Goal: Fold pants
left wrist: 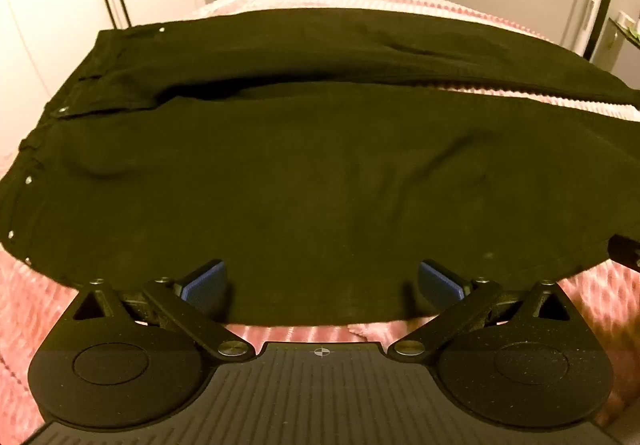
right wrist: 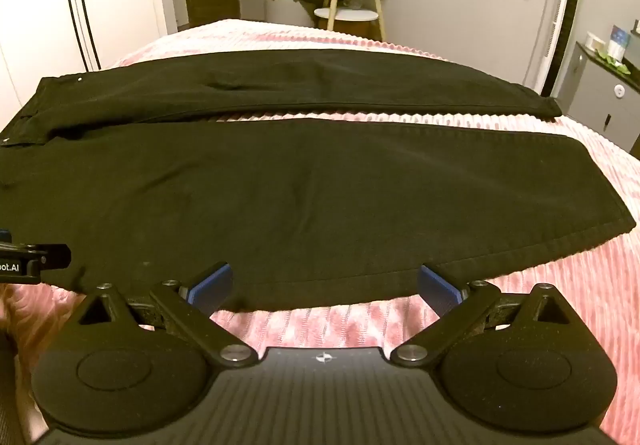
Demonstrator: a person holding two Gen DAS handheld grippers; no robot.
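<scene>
Pink ribbed bedspread carries black denim pants, laid flat, legs apart, waistband toward bed's left edge. Left gripper spread wide, empty, over near leg's edge. Right gripper likewise spread, empty, near hem end.

The pants' waistband (left side) runs past the frame edge.

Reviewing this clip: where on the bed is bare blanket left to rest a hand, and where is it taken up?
Free: the pink blanket between the near pant leg's hem and the right tongs; a narrow strip between the two legs; the far end beyond the pants. Crowded: the bed's middle, and the near edge where the left tongs sit over cloth.
</scene>
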